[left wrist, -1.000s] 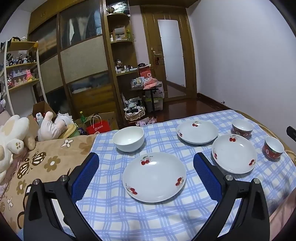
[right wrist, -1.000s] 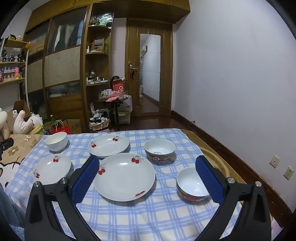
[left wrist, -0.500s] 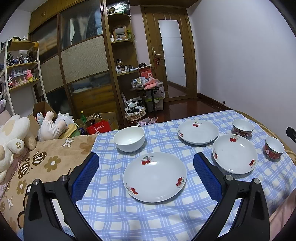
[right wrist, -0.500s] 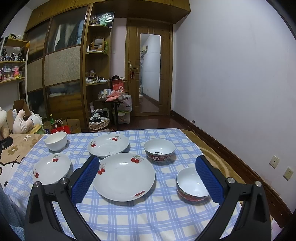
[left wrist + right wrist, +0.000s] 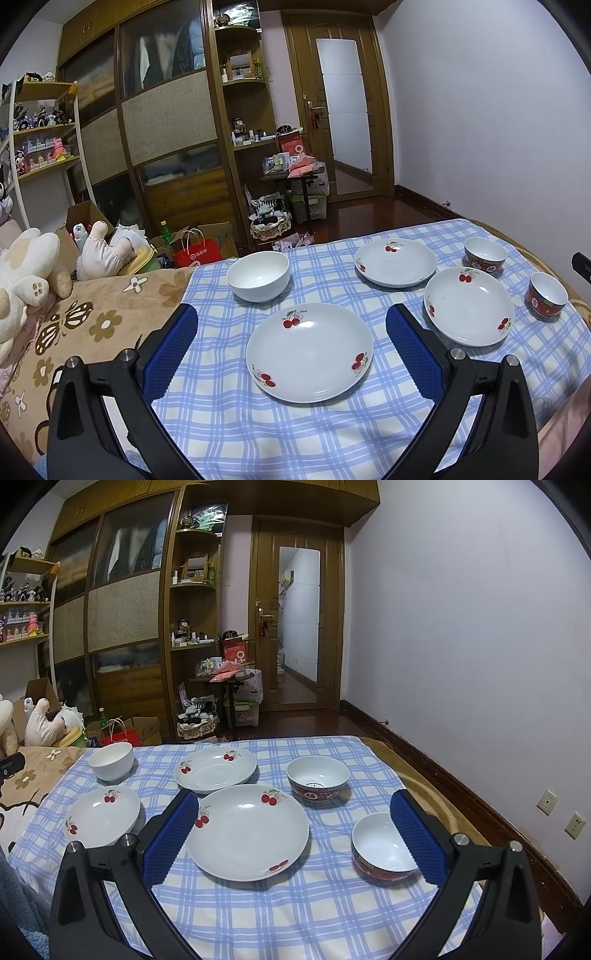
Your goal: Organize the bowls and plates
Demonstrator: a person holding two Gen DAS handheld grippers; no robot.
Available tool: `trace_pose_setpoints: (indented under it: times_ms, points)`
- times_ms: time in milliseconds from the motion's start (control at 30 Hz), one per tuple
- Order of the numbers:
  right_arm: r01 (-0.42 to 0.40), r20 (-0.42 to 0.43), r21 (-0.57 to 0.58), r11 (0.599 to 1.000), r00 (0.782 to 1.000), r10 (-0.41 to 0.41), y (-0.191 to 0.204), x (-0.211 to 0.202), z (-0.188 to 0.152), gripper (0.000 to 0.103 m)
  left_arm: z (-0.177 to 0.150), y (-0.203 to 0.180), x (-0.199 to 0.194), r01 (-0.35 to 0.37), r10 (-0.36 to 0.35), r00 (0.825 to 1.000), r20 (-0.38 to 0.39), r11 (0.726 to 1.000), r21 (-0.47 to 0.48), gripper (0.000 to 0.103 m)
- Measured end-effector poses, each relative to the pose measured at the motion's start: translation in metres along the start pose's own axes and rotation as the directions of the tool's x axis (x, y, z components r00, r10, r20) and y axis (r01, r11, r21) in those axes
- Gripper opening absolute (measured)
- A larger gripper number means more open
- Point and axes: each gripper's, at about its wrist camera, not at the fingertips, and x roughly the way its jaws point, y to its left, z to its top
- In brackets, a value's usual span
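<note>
1. You have three cherry-print plates: in the left wrist view one lies at centre between the pads of your left gripper, one at right, one further back.
2. You have three bowls: a plain white bowl left of centre, and two red-patterned bowls at the right edge, one behind and one nearer.
3. Your left gripper is spread wide and grasps nothing; your right gripper is equally wide and empty, with the big plate and the near red bowl between its pads in the frame.
4. Everything rests on a blue checked cloth, the surface; beside it lies a brown flowered blanket.
5. The room has wooden wardrobes, a door and a lilac wall.
6. Plush toys sit at left, with a red paper bag behind the surface.
</note>
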Motion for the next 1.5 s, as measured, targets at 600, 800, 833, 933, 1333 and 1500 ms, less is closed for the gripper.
trace_pose_setpoints:
  times_ms: [600,800,833,933,1333,1500]
  points:
    - [0.000,0.001,0.012,1.000,1.000,0.000,-0.0052,0.0056,0.0013,0.103,-0.0003,0.0000,-0.0003,-0.008,0.008,1.000,-0.008,1.000,0.004,0.100]
    - [0.006,-0.001,0.023,1.000,1.000,-0.006,-0.0060,-0.0007,0.0025,0.103,-0.0008,0.0002,-0.0009,-0.006,0.006,1.000,-0.010,1.000,0.005,0.100]
    - [0.007,0.000,0.026,1.000,1.000,-0.007,-0.0058,-0.0026,0.0033,0.103,-0.0008,0.0001,-0.0010,-0.008,0.008,1.000,-0.010,1.000,0.006,0.100]
    - [0.007,-0.002,0.033,0.999,1.000,-0.007,-0.0061,-0.0030,0.0036,0.103,-0.0009,0.0001,-0.0009,-0.008,0.008,1.000,-0.011,1.000,0.005,0.100]
    - [0.005,0.000,0.039,0.999,1.000,-0.005,-0.0076,-0.0036,0.0031,0.103,-0.0003,0.0015,-0.0011,-0.005,0.005,1.000,-0.012,1.000,0.006,0.100]
    - [0.007,-0.001,0.039,0.999,1.000,-0.007,-0.0081,-0.0031,0.0028,0.103,-0.0003,0.0011,-0.0013,-0.007,0.007,1.000,-0.015,1.000,0.006,0.100]
